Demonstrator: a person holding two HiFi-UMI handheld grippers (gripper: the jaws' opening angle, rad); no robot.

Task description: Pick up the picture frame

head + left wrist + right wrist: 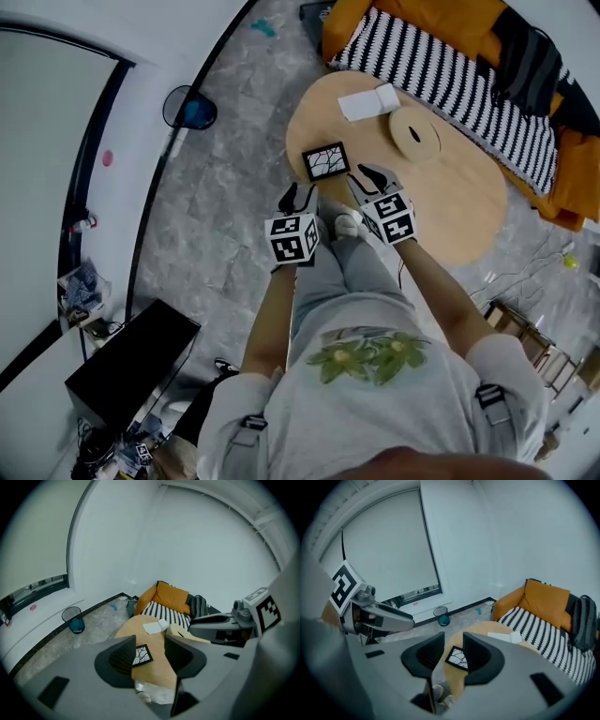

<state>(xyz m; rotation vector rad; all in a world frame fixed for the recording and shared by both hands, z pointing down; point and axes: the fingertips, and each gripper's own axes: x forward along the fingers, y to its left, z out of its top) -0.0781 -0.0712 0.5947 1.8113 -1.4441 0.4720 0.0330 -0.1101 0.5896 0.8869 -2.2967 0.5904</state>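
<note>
A small black picture frame (326, 161) with a white branching pattern lies flat near the front edge of the round wooden table (459, 220). My left gripper (296, 199) hovers just short of the frame, to its left, jaws open and empty. On the frame's right, my right gripper (368, 177) is also open and empty. In the left gripper view the frame (142, 655) shows through the gap of the left gripper (150, 642), still well beyond the tips. The right gripper view shows the frame (457, 657) likewise beyond the right gripper (453, 645).
White papers (367, 101) and a pale oval object (414, 137) lie farther back on the table. An orange sofa (441, 19) with a striped blanket (459, 80) and a dark backpack (530, 61) stands behind. A bin (192, 109) sits by the wall. A black cabinet (131, 370) stands at lower left.
</note>
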